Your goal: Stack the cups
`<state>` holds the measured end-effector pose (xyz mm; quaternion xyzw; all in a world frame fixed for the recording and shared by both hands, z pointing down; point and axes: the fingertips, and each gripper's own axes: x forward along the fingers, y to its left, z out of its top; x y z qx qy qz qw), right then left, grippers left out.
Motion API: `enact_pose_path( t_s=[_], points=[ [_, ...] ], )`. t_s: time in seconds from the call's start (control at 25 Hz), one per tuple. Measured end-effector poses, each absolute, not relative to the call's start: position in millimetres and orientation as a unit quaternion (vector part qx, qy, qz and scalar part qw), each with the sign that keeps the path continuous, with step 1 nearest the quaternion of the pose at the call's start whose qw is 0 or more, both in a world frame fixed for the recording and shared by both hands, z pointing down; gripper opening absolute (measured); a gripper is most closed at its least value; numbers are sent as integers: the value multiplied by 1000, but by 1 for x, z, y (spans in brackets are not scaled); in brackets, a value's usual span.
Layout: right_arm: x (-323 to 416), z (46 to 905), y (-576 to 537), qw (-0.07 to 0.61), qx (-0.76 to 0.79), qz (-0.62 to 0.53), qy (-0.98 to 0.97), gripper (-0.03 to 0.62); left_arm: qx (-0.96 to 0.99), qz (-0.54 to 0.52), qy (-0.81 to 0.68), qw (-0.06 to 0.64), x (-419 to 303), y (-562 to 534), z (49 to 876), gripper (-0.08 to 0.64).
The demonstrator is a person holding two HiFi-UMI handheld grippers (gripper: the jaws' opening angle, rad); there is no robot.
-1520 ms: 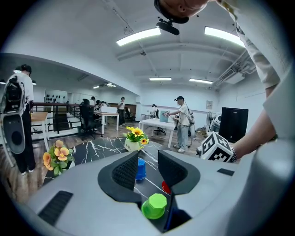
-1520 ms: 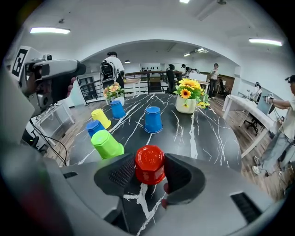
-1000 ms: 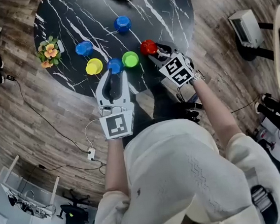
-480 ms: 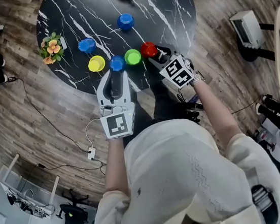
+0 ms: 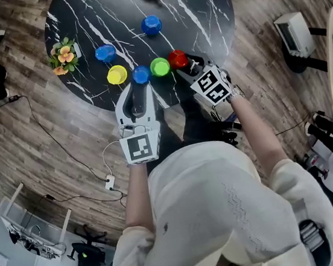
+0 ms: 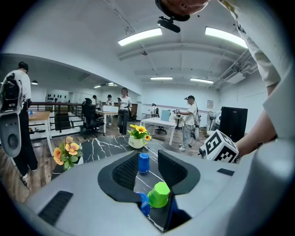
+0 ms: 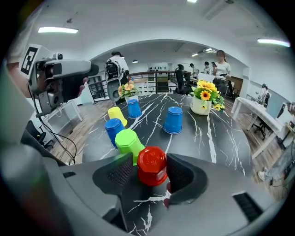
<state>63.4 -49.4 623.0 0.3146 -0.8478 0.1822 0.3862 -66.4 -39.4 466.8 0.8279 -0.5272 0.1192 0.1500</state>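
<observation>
Several upturned cups stand on the black marble table. A red cup rests on the table between the jaws of my right gripper. Those jaws have just been opening and the pads sit apart from the cup. Left of it stand a green cup, a blue cup and a yellow cup. My left gripper hovers open just short of that blue cup, with nothing between its pads. Two more blue cups stand farther back.
A small pot of orange flowers sits at the table's left rim, and a yellow flower pot at its far side. The cups line up near the table's front edge. A cable and socket strip lie on the wooden floor.
The right gripper and the red cup have shifted a little closer to the green cup. The left gripper has stayed where it was.
</observation>
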Motion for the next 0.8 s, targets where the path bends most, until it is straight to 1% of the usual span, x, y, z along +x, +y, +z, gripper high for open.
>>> enact_pose_path(
  t_s=[0.12,0.36,0.8],
  points=[
    [61,614,-51,375,319,183,-851,249,829,120,-526,145,-69,-39,466,152],
    [60,580,-60,343,343,178,-856,250,829,138,-523,140,-81,-38,478,152],
    [29,514,-71,305,356,144,-872,245,788,190,-563,163,-147,-42,531,155]
  ],
)
